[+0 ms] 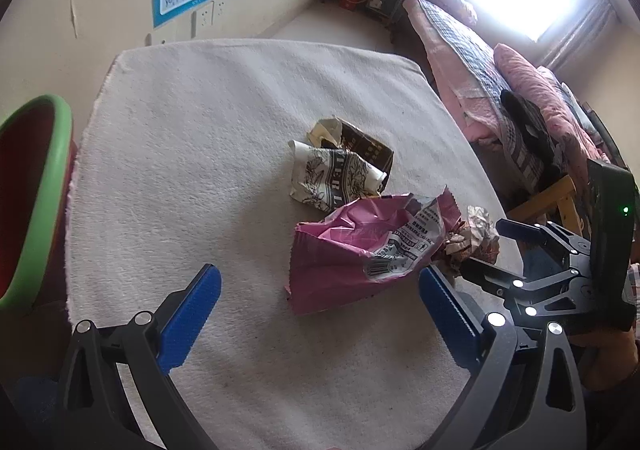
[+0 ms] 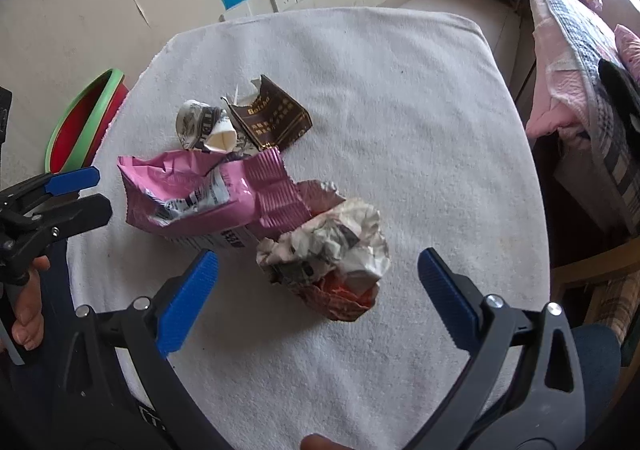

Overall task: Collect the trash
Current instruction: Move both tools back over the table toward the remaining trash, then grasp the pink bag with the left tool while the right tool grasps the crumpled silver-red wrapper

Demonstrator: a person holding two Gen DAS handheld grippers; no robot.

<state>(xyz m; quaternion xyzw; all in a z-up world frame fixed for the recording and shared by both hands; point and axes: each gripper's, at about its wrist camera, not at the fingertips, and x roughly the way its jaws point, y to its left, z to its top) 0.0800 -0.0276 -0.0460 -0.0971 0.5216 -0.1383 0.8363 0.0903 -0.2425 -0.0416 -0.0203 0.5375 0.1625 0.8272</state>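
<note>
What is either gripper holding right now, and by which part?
Nothing. The left gripper and right gripper are both open, empty, above the cloth near the pink wrapper and crumpled paper.

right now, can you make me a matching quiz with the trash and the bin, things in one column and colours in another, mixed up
Things:
1. snack bag
2. flattened box
3. bin
4. table cover

Colours:
a. white
b. green rim, red inside
c. pink
d. dark brown

Pairs: 1-c, 2-d, 3-b, 4-a
</note>
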